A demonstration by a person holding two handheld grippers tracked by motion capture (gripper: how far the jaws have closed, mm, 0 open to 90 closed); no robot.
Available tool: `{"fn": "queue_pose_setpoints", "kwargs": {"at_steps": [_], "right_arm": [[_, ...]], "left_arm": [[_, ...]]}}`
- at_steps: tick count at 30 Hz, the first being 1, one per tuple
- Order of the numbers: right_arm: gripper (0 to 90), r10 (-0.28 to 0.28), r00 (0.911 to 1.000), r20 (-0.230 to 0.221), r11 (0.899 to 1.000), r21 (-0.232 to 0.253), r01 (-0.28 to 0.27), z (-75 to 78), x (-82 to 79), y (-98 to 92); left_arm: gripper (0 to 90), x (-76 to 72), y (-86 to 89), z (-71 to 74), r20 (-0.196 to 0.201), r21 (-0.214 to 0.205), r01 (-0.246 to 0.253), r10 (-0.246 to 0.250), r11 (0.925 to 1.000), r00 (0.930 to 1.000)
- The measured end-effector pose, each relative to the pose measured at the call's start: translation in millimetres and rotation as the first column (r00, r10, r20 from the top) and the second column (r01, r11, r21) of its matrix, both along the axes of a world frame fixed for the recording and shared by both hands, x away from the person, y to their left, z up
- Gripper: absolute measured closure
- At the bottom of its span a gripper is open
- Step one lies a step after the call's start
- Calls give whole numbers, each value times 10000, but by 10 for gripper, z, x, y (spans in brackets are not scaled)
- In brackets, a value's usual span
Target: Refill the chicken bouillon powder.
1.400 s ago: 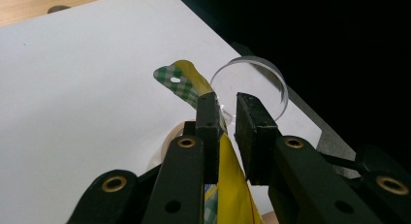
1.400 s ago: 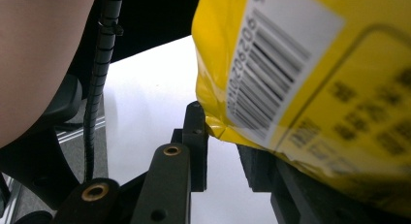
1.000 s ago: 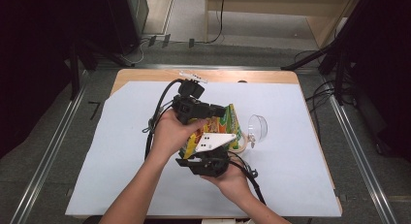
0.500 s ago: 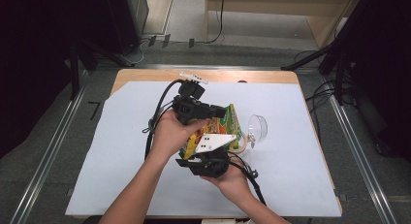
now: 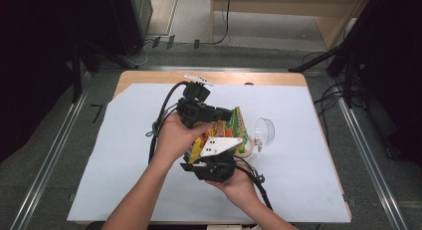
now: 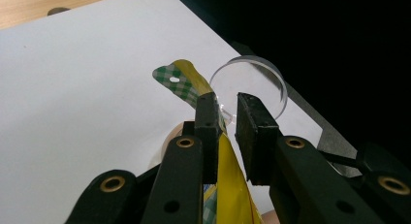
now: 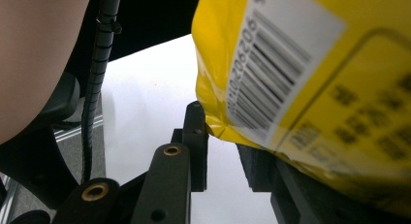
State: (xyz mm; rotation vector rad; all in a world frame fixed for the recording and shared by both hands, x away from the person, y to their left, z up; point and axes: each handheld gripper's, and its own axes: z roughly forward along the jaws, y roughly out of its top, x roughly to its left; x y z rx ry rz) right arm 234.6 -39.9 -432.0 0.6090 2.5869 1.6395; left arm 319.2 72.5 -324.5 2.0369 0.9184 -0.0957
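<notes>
Both tools are engaged on one yellow snack bag [image 5: 230,126], which is held up off the white sheet [image 5: 124,155] covering the table [image 5: 149,76], near the middle of the sheet.

Left tool [image 5: 199,110]: seen in the high view at the far edge of the bag, gripped by the person's left hand [image 5: 174,138]. In the left gripper view the left tool [image 6: 227,118] has the bag's top seam [image 6: 181,81], green-and-white checked with a punched hole, running up between its jaws. The yellow film lies against the left jaw; a narrow gap shows beside the right jaw. Whether the pads actually press on the film I cannot tell.

Right tool [image 5: 211,165]: at the near edge of the bag, carried by the right hand [image 5: 239,182], with its grey three-cornered plate [image 5: 219,146] uppermost. In the right gripper view the right tool [image 7: 220,136] has a lower corner of the bag [image 7: 291,78], barcode side showing, coming down between its jaws. The jaws stand narrowly apart; the right jaw is largely hidden behind the film. A firm clench on it is not confirmed.

Other items: a clear plastic cup [image 5: 263,131] lies on its side on the sheet, just beyond the bag on the right. A roll of tape [image 5: 247,146] sits beneath the bag's right side.
</notes>
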Motion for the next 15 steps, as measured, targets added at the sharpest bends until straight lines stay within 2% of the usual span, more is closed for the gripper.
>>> {"fn": "queue_pose_setpoints", "kwargs": {"at_steps": [15], "right_arm": [[759, -22, 10000, 7, 10000, -22, 22, -3, 2, 0]], "left_arm": [[801, 3, -1, -3, -42, 33, 12, -12, 10000, 10000]]}}
